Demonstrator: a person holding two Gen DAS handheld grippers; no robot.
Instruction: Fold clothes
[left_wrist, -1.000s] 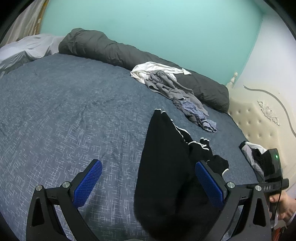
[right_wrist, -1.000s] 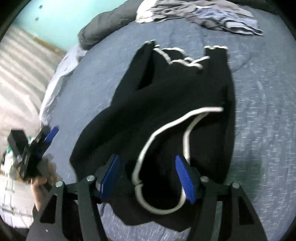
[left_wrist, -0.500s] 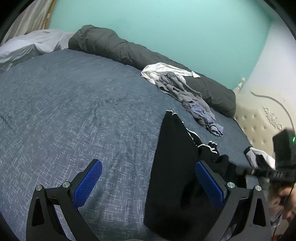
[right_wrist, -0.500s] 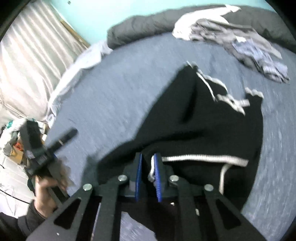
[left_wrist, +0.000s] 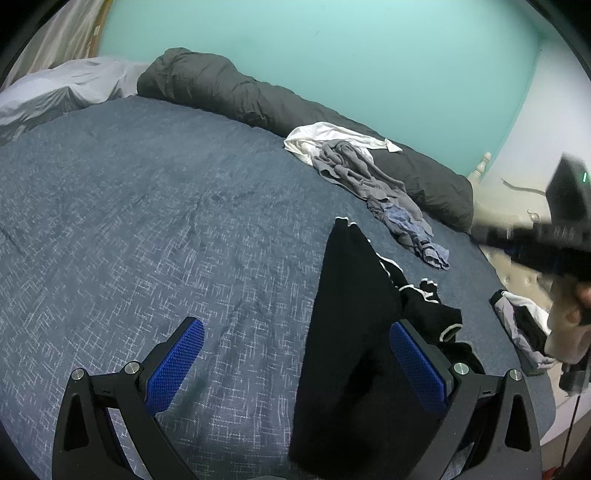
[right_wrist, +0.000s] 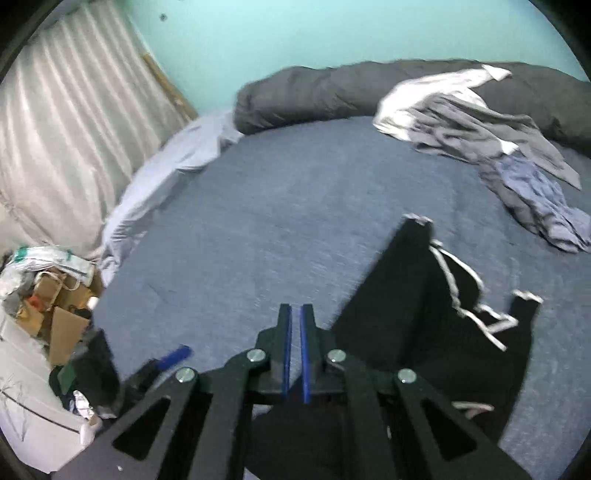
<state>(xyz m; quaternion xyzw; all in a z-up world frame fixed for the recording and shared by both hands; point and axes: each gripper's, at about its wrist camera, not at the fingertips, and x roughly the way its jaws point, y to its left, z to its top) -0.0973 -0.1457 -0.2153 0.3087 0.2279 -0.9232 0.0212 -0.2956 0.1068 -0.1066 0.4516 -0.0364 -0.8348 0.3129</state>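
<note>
A black garment with white trim (left_wrist: 354, 332) lies on the blue-grey bed; it also shows in the right wrist view (right_wrist: 417, 306). Its near edge is lifted off the bed. My right gripper (right_wrist: 294, 350) is shut on the garment's near edge, which hangs below the fingers. My left gripper (left_wrist: 295, 365) is wide open low over the bed. The garment's left side rises between its blue pads (left_wrist: 417, 365), untouched.
A pile of grey, white and blue clothes (left_wrist: 369, 184) lies at the far side, against a rolled dark grey duvet (left_wrist: 258, 99). A white pillow (left_wrist: 62, 88) is at the far left. Bags and boxes (right_wrist: 51, 295) stand off the bed's edge. A black-and-white garment (left_wrist: 521, 325) lies at the right.
My right gripper closed on the black garment's near edge and lifted it up and back. The left gripper stayed open and shifted slightly.
</note>
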